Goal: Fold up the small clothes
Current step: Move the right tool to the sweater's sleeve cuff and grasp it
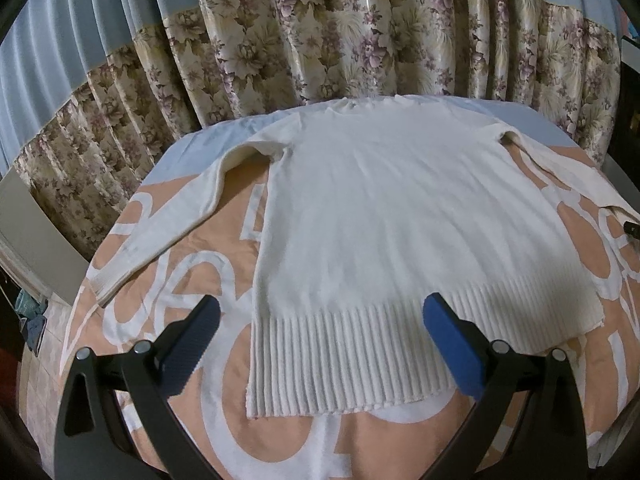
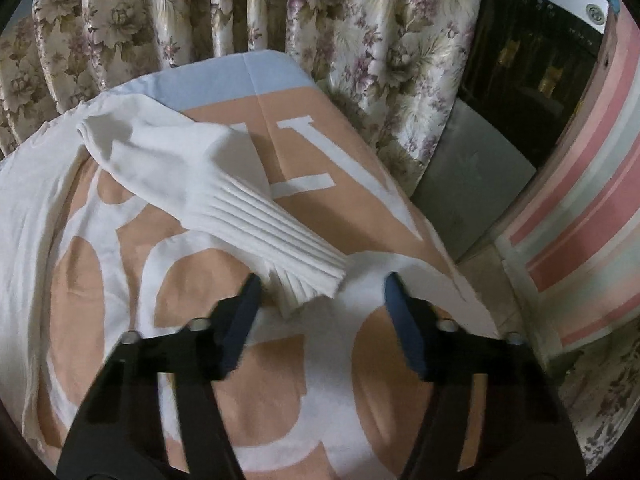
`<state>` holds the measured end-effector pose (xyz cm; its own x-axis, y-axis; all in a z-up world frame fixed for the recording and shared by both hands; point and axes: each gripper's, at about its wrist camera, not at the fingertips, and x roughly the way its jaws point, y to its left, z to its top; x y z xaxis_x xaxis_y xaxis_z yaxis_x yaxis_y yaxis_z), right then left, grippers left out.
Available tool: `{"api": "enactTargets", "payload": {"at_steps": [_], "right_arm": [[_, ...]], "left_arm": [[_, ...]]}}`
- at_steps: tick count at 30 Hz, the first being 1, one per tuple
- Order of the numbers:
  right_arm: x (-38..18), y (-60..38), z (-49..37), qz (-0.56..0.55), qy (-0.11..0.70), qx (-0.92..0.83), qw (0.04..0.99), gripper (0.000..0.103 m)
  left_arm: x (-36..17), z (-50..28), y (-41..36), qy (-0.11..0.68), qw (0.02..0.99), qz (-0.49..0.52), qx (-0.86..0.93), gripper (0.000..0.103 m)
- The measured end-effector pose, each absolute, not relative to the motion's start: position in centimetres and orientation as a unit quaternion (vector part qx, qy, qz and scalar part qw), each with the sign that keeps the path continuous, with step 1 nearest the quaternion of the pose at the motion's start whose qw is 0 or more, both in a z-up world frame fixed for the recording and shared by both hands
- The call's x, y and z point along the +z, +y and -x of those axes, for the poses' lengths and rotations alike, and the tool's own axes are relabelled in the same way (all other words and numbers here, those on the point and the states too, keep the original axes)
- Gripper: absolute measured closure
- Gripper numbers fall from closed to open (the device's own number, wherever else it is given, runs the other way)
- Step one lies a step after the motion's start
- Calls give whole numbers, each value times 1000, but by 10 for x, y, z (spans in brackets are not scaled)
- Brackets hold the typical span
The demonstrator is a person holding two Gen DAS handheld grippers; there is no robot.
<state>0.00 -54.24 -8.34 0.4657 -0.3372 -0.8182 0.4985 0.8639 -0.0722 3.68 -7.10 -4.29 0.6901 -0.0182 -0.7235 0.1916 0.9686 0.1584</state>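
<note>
A cream knit sweater point(image 1: 384, 216) lies flat on an orange and white cloth-covered table point(image 1: 200, 276), both sleeves spread out, ribbed hem nearest me. My left gripper point(image 1: 320, 312) is open just above the hem, its fingers either side of the hem's left half, holding nothing. In the right wrist view the sweater's right sleeve point(image 2: 208, 184) lies across the cloth point(image 2: 256, 360), and its ribbed cuff point(image 2: 304, 276) sits between the tips of my open right gripper point(image 2: 322, 284). Whether the pads touch the cuff I cannot tell.
A floral and blue curtain point(image 1: 320, 32) hangs close behind the table. To the right stand a dark cabinet point(image 2: 532, 60) and a pink striped surface point(image 2: 580, 216). The table's right edge point(image 2: 448, 264) drops off beside the cuff.
</note>
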Motion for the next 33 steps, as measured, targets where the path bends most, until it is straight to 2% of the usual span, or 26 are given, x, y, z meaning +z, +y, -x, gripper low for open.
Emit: {"api": "enactTargets", "payload": {"at_steps": [1,3,6,8,9,11,16,19,24,33], "right_arm": [[-83,-543,-1,-90,455,-241,852,75],[-78,-541,-3,-61,452,-259,852,96],[-61,-538,1,16,421,-322,848,95],[-58,-544,4,23,413,-340,844,90],[-60,-549,5,5,420,-331,845,69],[-63,-564,13,-49,427,-326,842,46],[-63,-587,32,-155,415,-320,838,47],[-61,-582,34,-180,410,-303,841,47],[-57,-567,31,-206,389,-271,856,46],[-77,-571,6,-208,419,-268,842,46]], "left_arm": [[-44,-37,-71,390,912,-112,-58,2],[-45,-37,-71,392,912,-111,-59,2],[-44,-36,-70,390,913,-108,-57,2],[-46,-36,-69,392,912,-105,-57,2],[-46,-36,-69,393,912,-104,-57,2],[-47,-35,-70,393,912,-106,-58,2],[-46,-34,-72,391,912,-106,-57,2],[-46,-33,-72,391,913,-107,-57,2],[-45,-32,-75,389,913,-108,-57,2],[-47,-33,-76,389,913,-110,-55,2]]}}
